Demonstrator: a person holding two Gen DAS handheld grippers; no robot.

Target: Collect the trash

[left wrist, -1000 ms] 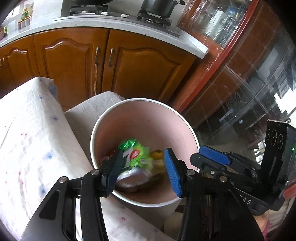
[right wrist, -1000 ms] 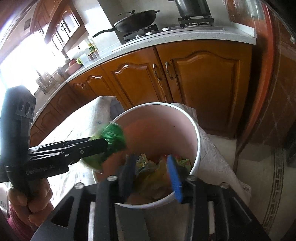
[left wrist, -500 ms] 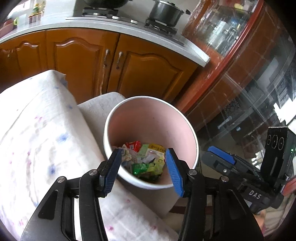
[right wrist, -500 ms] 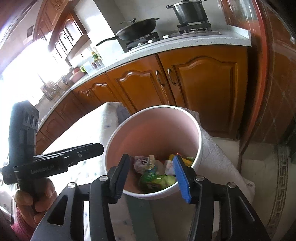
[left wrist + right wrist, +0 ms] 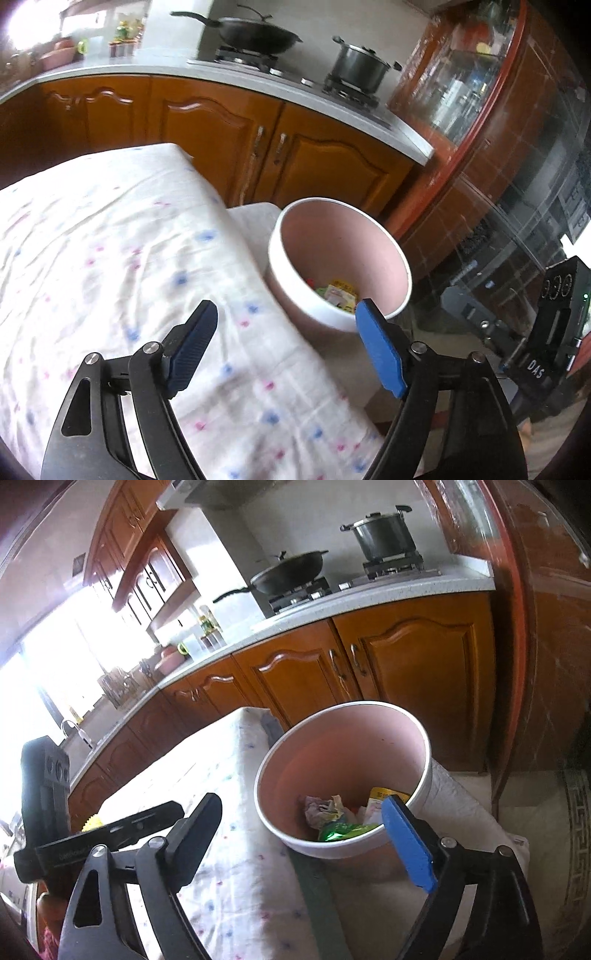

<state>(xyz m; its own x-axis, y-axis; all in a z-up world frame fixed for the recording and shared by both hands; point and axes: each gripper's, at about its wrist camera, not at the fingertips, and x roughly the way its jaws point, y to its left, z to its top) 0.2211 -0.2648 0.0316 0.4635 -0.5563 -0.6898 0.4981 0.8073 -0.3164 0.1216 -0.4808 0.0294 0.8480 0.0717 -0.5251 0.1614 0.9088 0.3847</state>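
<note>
A round bin (image 5: pixel 295 302) (image 5: pixel 369 734), white outside and pink inside, stands off the right end of the cloth-covered table (image 5: pixel 110 258) (image 5: pixel 229 834). Crumpled wrappers (image 5: pixel 338 293) (image 5: pixel 332 818), green, yellow and white, lie in its bottom. My left gripper (image 5: pixel 286 332) hovers over the table edge beside the bin, jaws opening, nothing between them. My right gripper (image 5: pixel 301 818) hangs in front of the bin, jaws opening wide and empty. In the right wrist view the left gripper (image 5: pixel 162 816) shows at lower left, held by a hand (image 5: pixel 48 912).
Wooden kitchen cabinets (image 5: pixel 229 147) (image 5: pixel 406 664) run behind under a grey counter with a wok (image 5: pixel 255 35) and a pot (image 5: pixel 358 68) on the hob. A glass-fronted cabinet (image 5: pixel 498 147) stands to the right. A yellow scrap (image 5: pixel 91 822) lies on the table far left.
Both grippers let their wrappers fall into the bin, then drew back and opened wide. The left one swung over the table, so the bin now sits further right in its view.
</note>
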